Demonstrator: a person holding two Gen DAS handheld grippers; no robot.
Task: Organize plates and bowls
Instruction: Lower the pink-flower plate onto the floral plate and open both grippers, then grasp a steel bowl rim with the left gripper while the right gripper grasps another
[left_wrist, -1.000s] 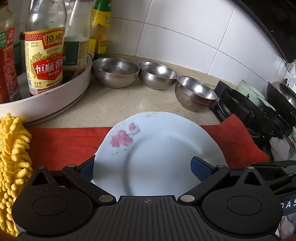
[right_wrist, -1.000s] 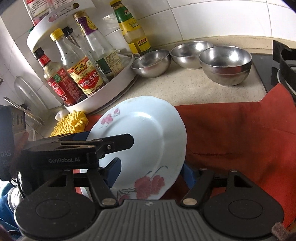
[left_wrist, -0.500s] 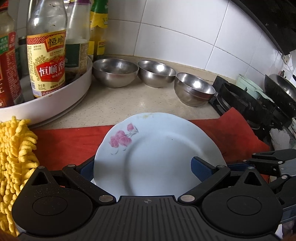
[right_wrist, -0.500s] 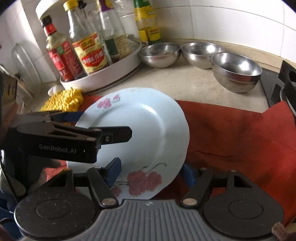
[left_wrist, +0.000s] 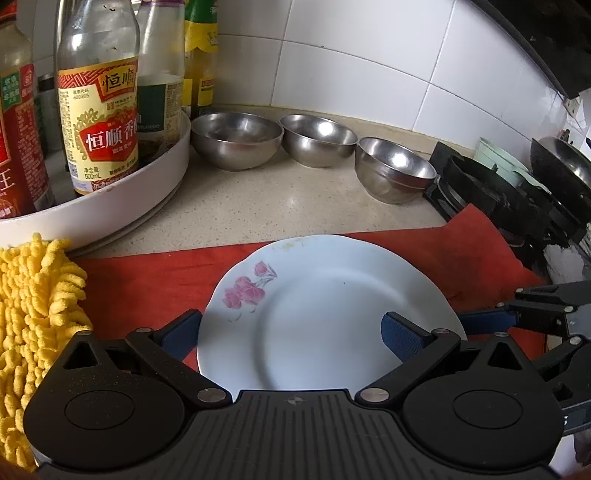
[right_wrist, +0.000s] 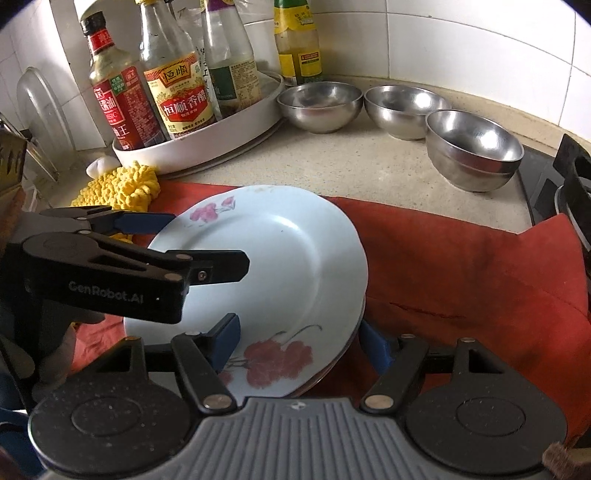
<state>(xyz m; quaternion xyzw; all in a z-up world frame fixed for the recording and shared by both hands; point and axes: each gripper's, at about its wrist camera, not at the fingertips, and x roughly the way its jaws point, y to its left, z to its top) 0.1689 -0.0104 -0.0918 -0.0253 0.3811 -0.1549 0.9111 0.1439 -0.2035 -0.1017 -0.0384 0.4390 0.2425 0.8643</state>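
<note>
- Pale blue-white china: a plate (left_wrist: 332, 310) with pink flower prints lies on a red cloth (left_wrist: 147, 280) spread over the speckled table (left_wrist: 295, 199). In the right wrist view the plate (right_wrist: 280, 273) sits on top of at least one more plate, whose rim edges show beneath its right side.
- Left tool (left_wrist: 291, 332): its blue pads stand wide apart, one at the plate's left rim and one over the plate's right part. Spread, not clamped on anything. In the right wrist view the left tool (right_wrist: 177, 240) reaches in from the left, one finger above the plate's face and one beyond its far-left rim.
- Right tool (right_wrist: 299, 343): blue pads parted on either side of the plate stack's near edge, left pad over the plate, right pad just beside the stack's rim. Whether either pad touches cannot be told.
- Three steel bowls (left_wrist: 314, 140) stand in a row on the table near the tiled wall, well apart from the plate. The rightmost bowl (right_wrist: 472, 147) looks like two nested, with a second rim line below the first.
- A white round tray (right_wrist: 207, 136) holding sauce bottles (right_wrist: 177, 77) stands at the back left.
- A yellow chenille cloth (left_wrist: 33, 314) lies left of the plate, beside the tray.
- A black stove grate (left_wrist: 491, 192) sits at the right, touching the red cloth's edge.
</note>
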